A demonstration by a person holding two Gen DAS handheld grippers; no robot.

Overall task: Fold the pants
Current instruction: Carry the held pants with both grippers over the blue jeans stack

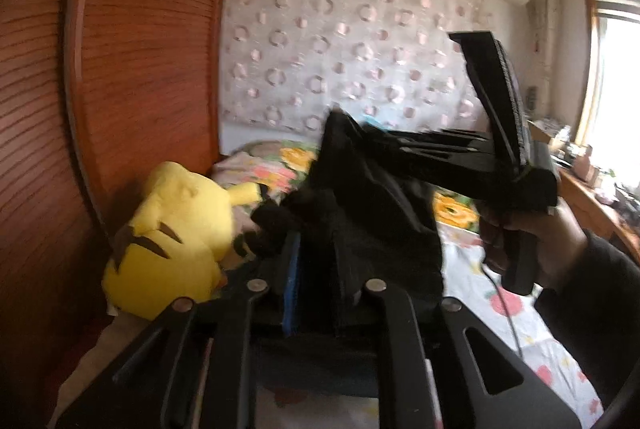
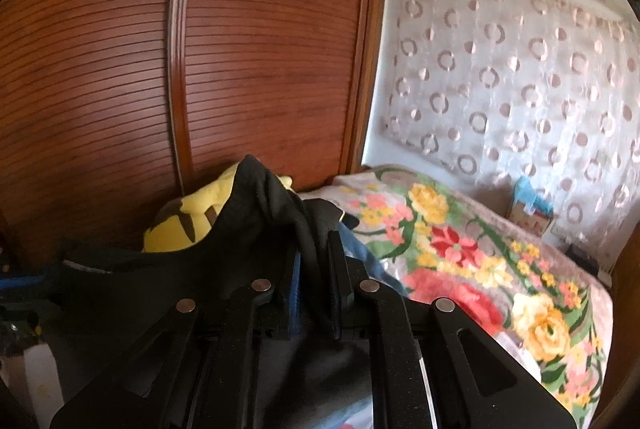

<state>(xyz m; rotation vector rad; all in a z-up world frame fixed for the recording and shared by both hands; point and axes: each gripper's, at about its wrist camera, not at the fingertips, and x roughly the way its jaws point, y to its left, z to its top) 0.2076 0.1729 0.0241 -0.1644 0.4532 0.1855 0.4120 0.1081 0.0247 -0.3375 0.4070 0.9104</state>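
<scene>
While both claws are raised above the bed [image 2: 500, 269], the black pants [image 1: 360, 213] hang bunched between them, dark and matte, creased into thick soft folds, with no clear leg or waistband outline to be made out. In the left wrist view, the left claw [image 1: 316, 269] sits at six o'clock, its fingers [image 1: 292, 269] drawn close together with a wad of the black cloth pinched between them; the cloth rises from there toward one o'clock. The right claw [image 1: 344, 137] comes in from three o'clock, held by a hand [image 1: 532, 241] in a dark sleeve, its tips buried in the upper edge of the same cloth. In the right wrist view, the right claw [image 2: 316, 257] is nearly closed, a fold of pants pressed between its fingers and more fabric draping down toward eight o'clock. A yellow plush toy [image 1: 172, 233] lies at nine o'clock of the pants, against the slatted wooden wardrobe [image 1: 132, 49]. The bed's flowered blanket [image 2: 460, 257] spreads toward four o'clock, and a ring-patterned curtain [image 1: 352, 41] hangs at twelve o'clock.
</scene>
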